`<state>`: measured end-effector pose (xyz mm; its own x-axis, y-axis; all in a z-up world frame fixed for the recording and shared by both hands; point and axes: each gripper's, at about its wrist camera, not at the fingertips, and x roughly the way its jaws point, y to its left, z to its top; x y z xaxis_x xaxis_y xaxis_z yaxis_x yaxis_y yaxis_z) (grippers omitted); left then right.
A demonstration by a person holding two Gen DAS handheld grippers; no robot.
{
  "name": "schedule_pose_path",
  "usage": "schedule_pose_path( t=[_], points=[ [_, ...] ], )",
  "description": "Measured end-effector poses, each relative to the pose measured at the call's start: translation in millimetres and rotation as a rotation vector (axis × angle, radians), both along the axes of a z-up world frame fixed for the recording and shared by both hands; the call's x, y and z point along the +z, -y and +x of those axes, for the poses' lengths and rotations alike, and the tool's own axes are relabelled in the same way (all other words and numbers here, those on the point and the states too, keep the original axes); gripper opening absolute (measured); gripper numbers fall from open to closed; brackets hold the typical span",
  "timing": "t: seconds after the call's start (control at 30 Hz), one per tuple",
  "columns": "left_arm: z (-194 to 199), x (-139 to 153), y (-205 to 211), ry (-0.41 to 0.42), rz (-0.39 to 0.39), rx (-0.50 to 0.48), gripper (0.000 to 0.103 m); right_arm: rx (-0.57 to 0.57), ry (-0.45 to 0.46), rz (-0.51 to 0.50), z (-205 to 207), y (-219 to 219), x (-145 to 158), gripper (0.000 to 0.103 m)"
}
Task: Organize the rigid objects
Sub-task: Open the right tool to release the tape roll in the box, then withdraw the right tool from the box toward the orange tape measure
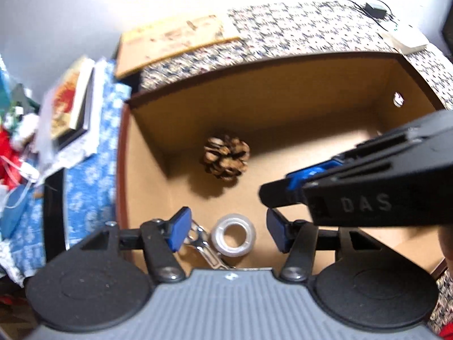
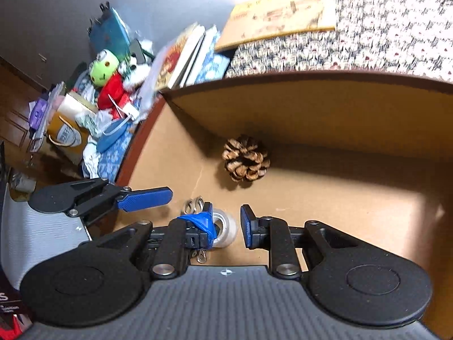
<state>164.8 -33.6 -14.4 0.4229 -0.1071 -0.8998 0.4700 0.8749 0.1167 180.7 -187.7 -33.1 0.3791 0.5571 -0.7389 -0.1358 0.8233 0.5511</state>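
Lettering "DAS" | right hand-held gripper [image 1: 271, 195] | over cardboard box [image 1: 254, 85]

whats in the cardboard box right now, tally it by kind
pine cone: 1
clear tape roll: 1
metal clip-like piece: 1, partly hidden, so the kind is uncertain
total: 3 inside the cardboard box

plush frog [image 2: 104, 69], stacked books [image 1: 74, 104], patterned cloth [image 1: 311, 28]
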Motion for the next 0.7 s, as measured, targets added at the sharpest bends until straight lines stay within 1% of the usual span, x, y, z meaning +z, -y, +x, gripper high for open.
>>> schedule_pose_path(
  t=[0.13,0.27,0.37,0.53,0.7],
  points=[
    [-2.9,7.8,-5.6,0.026,-0.016,0.054,0.059,-0.028,0.071,-0.023,-11.5,-1.0,13.9,0.005],
    [-14.4,15.3,-5.5,0.077,-0.011,0.100,0.059,-0.063,0.122,-0.028,-25.4,2.7,21.9,0.005],
    [-24.3,21.1,-6.8,0.119,-0.004,0.125,0.059,-0.084,0.143,-0.019,-35.4,6.0,23.9,0.005],
    [-38.7,28.6,-6.2,0.167,0.014,0.162,0.061,-0.109,0.174,-0.027,-53.0,8.6,28.5,0.005],
    [-49.8,32.4,-6.6,0.185,0.019,0.204,0.061,-0.134,0.191,0.003,-69.7,16.9,32.6,0.005]
  ],
)
